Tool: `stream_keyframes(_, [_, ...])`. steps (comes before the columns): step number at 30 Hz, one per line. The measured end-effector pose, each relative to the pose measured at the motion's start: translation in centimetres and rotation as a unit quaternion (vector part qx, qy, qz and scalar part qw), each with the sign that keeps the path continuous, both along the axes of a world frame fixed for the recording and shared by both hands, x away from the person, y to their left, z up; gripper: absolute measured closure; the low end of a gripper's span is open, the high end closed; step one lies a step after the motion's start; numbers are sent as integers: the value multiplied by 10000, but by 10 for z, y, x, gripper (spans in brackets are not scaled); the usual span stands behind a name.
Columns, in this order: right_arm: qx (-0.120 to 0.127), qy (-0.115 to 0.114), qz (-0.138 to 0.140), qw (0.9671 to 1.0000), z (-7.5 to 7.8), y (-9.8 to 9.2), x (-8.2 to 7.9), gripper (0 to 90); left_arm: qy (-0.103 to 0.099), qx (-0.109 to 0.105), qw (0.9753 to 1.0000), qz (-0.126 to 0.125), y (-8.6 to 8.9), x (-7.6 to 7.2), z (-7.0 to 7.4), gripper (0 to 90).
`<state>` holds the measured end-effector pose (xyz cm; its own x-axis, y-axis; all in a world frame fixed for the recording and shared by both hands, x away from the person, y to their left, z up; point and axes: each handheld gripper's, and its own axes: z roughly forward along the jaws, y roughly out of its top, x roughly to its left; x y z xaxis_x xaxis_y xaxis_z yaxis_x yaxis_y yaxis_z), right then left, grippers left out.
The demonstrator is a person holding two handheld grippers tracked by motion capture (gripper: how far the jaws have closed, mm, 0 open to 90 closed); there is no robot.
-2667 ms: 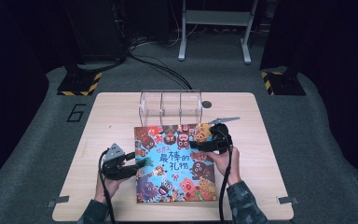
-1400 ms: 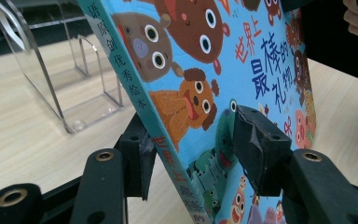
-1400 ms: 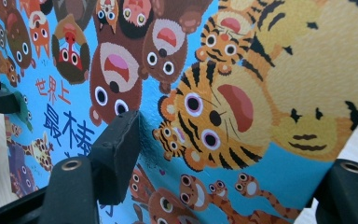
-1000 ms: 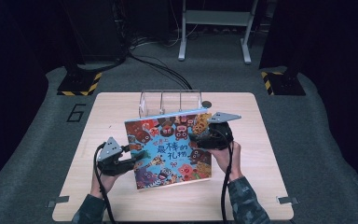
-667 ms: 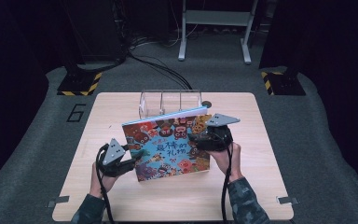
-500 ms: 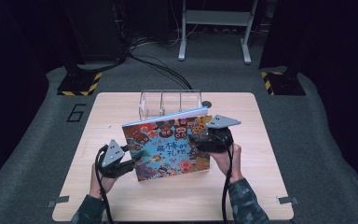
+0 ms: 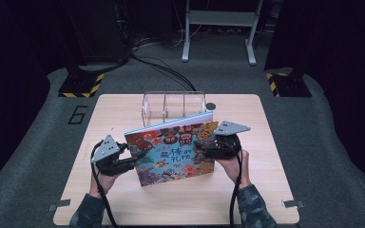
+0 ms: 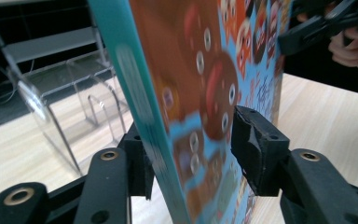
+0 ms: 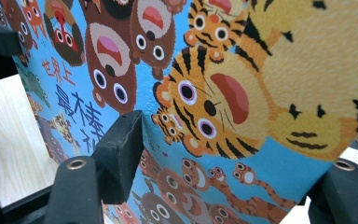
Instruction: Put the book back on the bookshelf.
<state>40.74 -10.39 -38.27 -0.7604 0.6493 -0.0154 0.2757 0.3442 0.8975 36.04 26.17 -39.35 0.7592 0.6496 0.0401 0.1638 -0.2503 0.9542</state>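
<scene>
Picture book (image 7: 173, 151) tilted up off the counter (image 7: 123, 111), left tool (image 7: 132, 159) and right tool (image 7: 200, 145) each clamped on it, not yet slotted into the clear rack (image 7: 173, 105) behind it.

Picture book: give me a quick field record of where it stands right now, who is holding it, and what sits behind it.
item: picture book, cartoon animal cover
pose: tilted up, top edge raised toward the rack, lower edge near the table
left gripper: jaws on either side of the book's left edge, front pad on the cover, back pad close behind it
right gripper: clamped on the book's right edge, one pad on the cover
behind book: clear acrylic rack with dividers
next step (guess): probably stand the book into a rack slot
</scene>
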Motion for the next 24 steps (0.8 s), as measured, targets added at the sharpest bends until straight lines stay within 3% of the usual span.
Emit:
stream_keyframes(2, [11, 9, 20, 10000, 0, 0, 0, 336, 19, -23, 9999, -153, 0, 2, 8, 545])
stream_keyframes(8, [78, 45, 19, 10000, 0, 0, -2, 313, -133, -31, 9995, -296, -1, 4, 32, 537])
stream_keyframes(15, [326, -1, 26, 9995, 4, -6, -6, 308, -243, 222, 9982, -510, -9, 5, 49, 541])
stream_keyframes(20, [590, -148, -79, 9981, 11, -18, -8, 296, -136, 329, 9966, -742, -16, 9, 53, 574])
stream_keyframes(24, [812, -98, -125, 9966, 13, -26, -6, 273, -1, 388, 9944, -979, -21, 13, 55, 619])
